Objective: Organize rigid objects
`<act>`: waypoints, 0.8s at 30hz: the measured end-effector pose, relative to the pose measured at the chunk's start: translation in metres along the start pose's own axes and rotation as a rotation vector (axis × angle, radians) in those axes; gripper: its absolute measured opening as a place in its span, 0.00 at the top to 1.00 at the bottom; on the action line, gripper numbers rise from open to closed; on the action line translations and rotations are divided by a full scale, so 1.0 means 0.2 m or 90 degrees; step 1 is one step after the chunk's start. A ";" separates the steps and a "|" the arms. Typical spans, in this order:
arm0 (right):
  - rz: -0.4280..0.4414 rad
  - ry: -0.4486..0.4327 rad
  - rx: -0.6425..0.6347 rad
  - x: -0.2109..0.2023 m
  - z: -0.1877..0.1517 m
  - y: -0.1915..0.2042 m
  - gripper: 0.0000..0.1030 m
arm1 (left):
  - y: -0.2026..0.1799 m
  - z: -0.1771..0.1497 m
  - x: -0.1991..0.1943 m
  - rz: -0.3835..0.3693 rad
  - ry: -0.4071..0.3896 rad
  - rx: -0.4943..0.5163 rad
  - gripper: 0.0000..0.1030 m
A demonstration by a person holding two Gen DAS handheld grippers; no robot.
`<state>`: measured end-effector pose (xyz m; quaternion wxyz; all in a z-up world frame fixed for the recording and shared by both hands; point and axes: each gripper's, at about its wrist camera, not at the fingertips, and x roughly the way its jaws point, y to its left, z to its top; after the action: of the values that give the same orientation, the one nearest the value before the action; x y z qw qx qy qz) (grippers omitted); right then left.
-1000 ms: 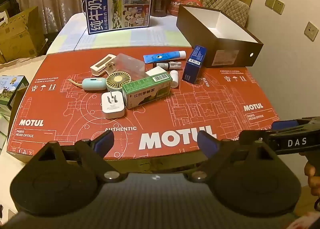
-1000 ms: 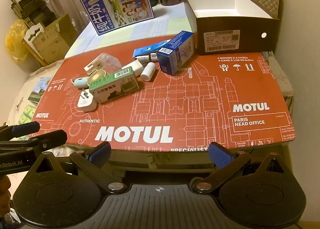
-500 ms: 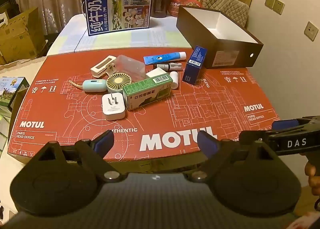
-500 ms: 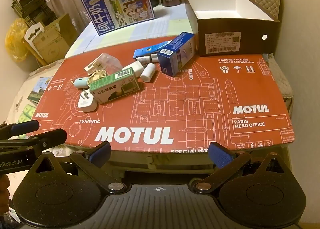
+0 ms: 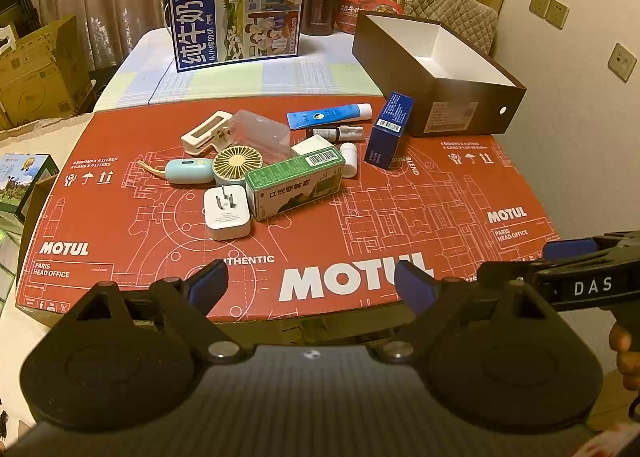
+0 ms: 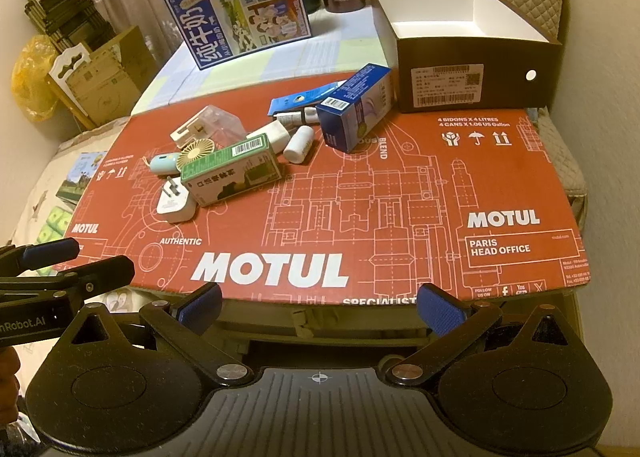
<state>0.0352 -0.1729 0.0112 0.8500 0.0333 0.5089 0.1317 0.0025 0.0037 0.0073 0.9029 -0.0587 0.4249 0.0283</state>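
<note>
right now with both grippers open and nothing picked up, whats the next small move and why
Probably ease the right gripper forward toward the blue carton. Both grippers hang open and empty at the near edge of the red board, and nothing shows inside the brown box. The carton lies nearest that box, on the right of the pile and clear of most of it, so it looks the easiest first pick.

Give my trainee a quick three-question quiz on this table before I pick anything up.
1. True or false: the brown box already holds items.
2. What does the green carton touch on its left: A) white plug adapter B) blue tube C) milk carton?
3. Fill in: the jaws of the left gripper and right gripper are both ____.

Key: 1 false, its visible interior is empty; 2 A; 3 open.
</note>
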 end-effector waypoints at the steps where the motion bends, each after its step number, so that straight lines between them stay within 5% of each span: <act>1: 0.000 0.000 0.000 0.00 0.00 0.00 0.02 | 0.00 0.00 0.00 0.000 0.000 0.000 0.14; 24: 0.000 -0.001 -0.001 0.01 0.01 -0.01 0.02 | 0.00 0.00 0.00 0.002 -0.001 0.000 0.14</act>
<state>0.0388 -0.1748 0.0107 0.8504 0.0326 0.5081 0.1323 0.0022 0.0033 0.0074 0.9032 -0.0580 0.4242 0.0294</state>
